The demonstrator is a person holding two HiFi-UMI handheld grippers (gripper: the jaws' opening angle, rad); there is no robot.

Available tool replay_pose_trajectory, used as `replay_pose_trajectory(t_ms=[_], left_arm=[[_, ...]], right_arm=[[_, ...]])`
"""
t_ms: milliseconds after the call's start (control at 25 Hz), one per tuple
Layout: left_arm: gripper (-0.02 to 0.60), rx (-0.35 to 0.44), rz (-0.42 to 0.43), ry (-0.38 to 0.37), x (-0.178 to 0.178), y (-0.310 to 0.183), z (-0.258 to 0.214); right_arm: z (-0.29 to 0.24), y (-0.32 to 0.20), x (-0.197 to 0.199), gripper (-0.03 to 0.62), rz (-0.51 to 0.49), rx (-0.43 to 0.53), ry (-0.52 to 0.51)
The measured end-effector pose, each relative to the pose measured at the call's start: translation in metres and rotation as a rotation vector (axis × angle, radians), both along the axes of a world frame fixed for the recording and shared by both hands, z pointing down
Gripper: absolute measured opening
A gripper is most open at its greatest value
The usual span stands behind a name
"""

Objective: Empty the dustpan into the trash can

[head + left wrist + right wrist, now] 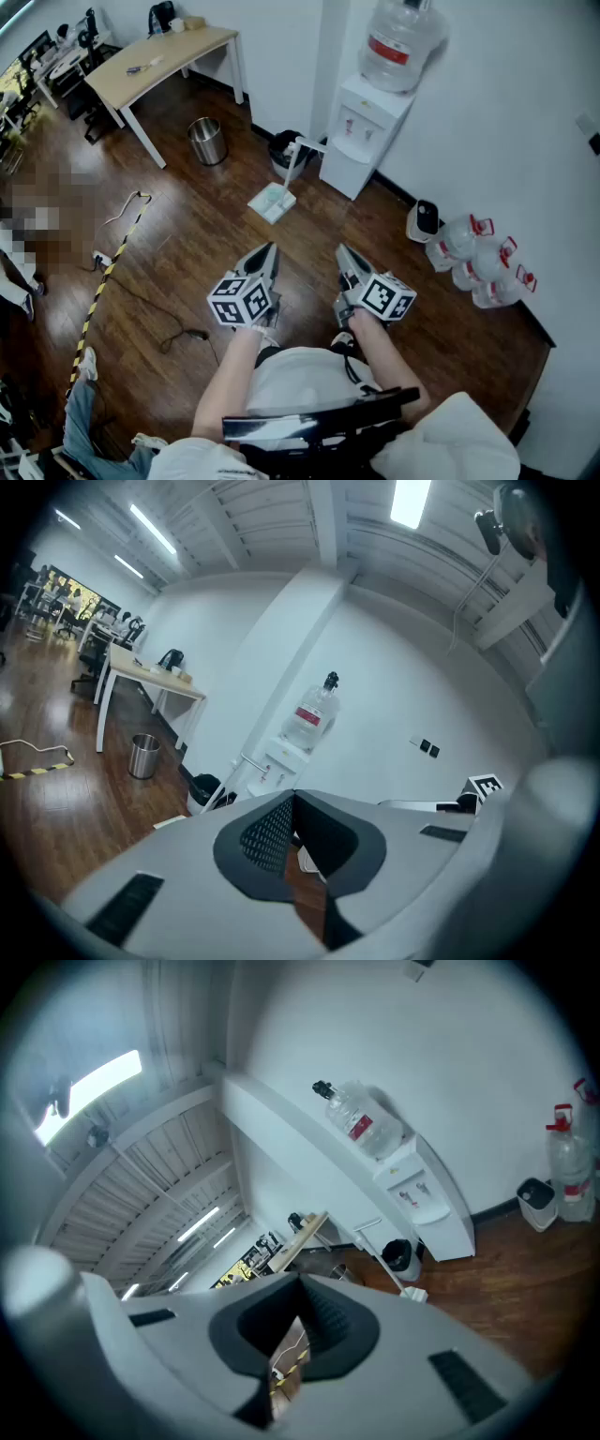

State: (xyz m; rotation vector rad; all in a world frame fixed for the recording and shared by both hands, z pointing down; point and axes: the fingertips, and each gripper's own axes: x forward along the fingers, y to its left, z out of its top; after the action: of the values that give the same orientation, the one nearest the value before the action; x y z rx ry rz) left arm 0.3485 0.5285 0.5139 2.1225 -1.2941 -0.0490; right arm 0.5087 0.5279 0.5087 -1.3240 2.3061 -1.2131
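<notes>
Head view: on the glossy dark plank floor [187,234] a flat, pale, squarish dustpan [272,201] lies with its thin white handle rising at a slant, just beside a round black trash can [285,150]; what either holds cannot be told. A shiny steel bin [207,141], cylindrical and open-topped, stands near. The left hand-held gripper [272,247] and right hand-held gripper [340,249], grey and wedge-shaped, each have ribbed black pads pressed together on nothing, well apart from the dustpan
</notes>
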Motion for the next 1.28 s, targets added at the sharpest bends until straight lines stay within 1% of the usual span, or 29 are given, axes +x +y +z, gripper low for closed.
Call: replay_pose_trajectory(t_ms=[160, 240, 360, 600, 640, 760, 800, 880, 960, 1040, 1120, 1280], left_arm=[[-0.012, 0.045, 0.039, -0.015, -0.015, -0.027, -0.007], [-0.012, 0.045, 0.054, -0.017, -0.024, -0.027, -0.007], [-0.012, 0.045, 0.070, -0.015, -0.038, -0.026, -0.007], [-0.012, 0.046, 0.100, -0.016, -0.054, -0.027, -0.006], [-0.012, 0.046, 0.101, -0.015, -0.055, -0.028, -0.006], [-0.012, 0.046, 0.104, -0.011, -0.057, -0.034, -0.004], [-0.012, 0.043, 0.104, -0.010, -0.059, -0.038, -0.003], [-0.012, 0.037, 0.104, -0.006, -0.062, -0.049, -0.001], [-0.012, 0.033, 0.108, -0.002, -0.064, -0.062, 0.002], [-0.012, 0.032, 0.116, -0.008, -0.065, -0.079, 0.005], [-0.012, 0.032, 0.133, -0.025, -0.065, -0.102, 0.009], [-0.012, 0.023, 0.191, -0.053, -0.067, -0.156, 0.019]], right_arm=[[-0.013, -0.027, -0.022, 0.012, 0.021, 0.060, 0.021], [-0.015, -0.027, -0.033, 0.025, 0.030, 0.076, 0.038], [-0.017, -0.027, -0.050, 0.025, 0.048, 0.088, 0.060], [-0.015, -0.028, -0.074, 0.026, 0.063, 0.095, 0.096], [-0.014, -0.030, -0.077, 0.051, 0.063, 0.094, 0.099], [-0.011, -0.041, -0.082, 0.055, 0.064, 0.093, 0.103], [-0.009, -0.047, -0.084, 0.071, 0.067, 0.094, 0.103], [-0.007, -0.062, -0.087, 0.077, 0.074, 0.095, 0.109], [-0.002, -0.077, -0.090, 0.116, 0.078, 0.093, 0.119], [0.006, -0.096, -0.092, 0.185, 0.085, 0.087, 0.123], [0.015, -0.121, -0.092, 0.207, 0.103, 0.085, 0.125], [0.035, -0.173, -0.097, 0.230, 0.146, 0.062, 0.131]])
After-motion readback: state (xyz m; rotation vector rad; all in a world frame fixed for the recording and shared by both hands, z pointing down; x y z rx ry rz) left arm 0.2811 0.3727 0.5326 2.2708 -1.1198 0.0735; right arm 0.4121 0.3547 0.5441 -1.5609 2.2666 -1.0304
